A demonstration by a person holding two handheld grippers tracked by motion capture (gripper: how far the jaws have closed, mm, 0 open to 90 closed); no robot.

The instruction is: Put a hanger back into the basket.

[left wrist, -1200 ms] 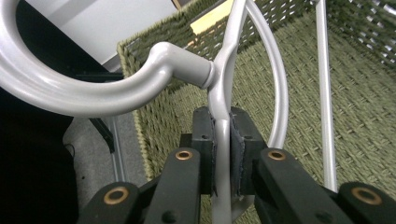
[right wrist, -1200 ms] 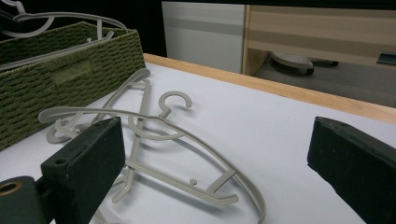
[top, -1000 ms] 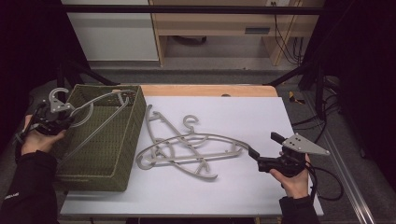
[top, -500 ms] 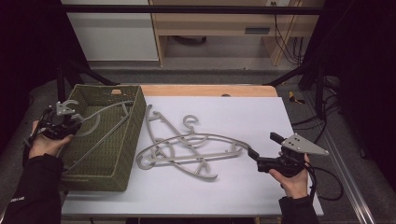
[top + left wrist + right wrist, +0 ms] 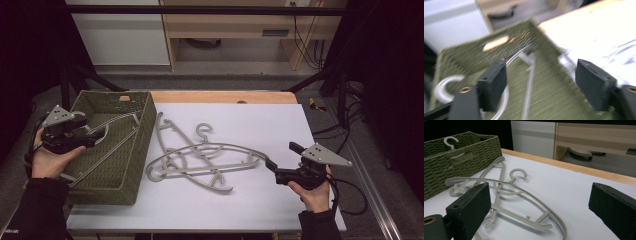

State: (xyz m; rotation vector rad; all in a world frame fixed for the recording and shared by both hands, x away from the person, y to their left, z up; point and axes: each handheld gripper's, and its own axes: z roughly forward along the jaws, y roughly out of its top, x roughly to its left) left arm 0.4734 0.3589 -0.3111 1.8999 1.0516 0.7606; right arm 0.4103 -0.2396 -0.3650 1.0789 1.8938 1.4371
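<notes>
Green woven basket (image 5: pixel 131 165) sits at the left end of the white table (image 5: pixel 260 210), and a grey plastic hanger (image 5: pixel 107 131) lies inside it, its hook up near the basket's left wall. Over that left rim hovers the left gripper (image 5: pixel 90 134), and its jaws have just been opening: they stand wide apart now with nothing pinched between them, the hanger lying loose below in the left gripper view (image 5: pixel 530 82). On the table just beside the basket, a tangle of more grey hangers (image 5: pixel 200 157) lies in a heap, hooks and arms crossing each other. Off at the right, the right gripper (image 5: pixel 272 165) rests low near the table, pointing at the heap, just short of its nearest arm. Its jaws gape open too, empty, the pile (image 5: pixel 506 192) lying framed between them.
</notes>
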